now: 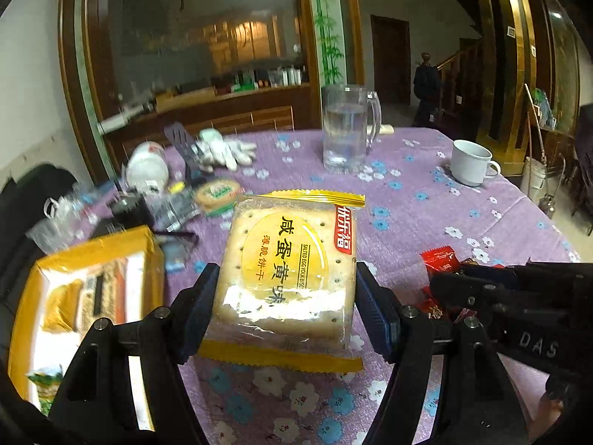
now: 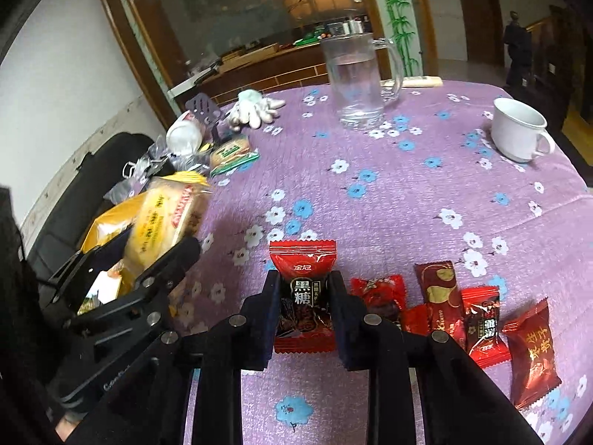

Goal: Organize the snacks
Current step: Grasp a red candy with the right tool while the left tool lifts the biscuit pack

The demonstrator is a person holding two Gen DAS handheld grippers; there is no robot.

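My left gripper (image 1: 287, 298) is shut on a yellow salted egg yolk biscuit pack (image 1: 292, 259), its pads pressing both side edges, and holds it just above the purple flowered tablecloth (image 1: 426, 204). The same biscuit pack (image 2: 163, 218) shows at the left of the right wrist view. My right gripper (image 2: 304, 307) is shut on a red and black brown sugar candy (image 2: 304, 289), lifted slightly off the cloth. Several more red candies (image 2: 444, 304) lie on the cloth just right of it.
A large opened yellow snack bag (image 1: 92, 289) lies at the left. Behind it are a green-wrapped biscuit pack (image 2: 231, 154), white gloves (image 2: 259, 105) and clutter. A glass mug of water (image 2: 355, 78) and a white cup (image 2: 519, 133) stand further back.
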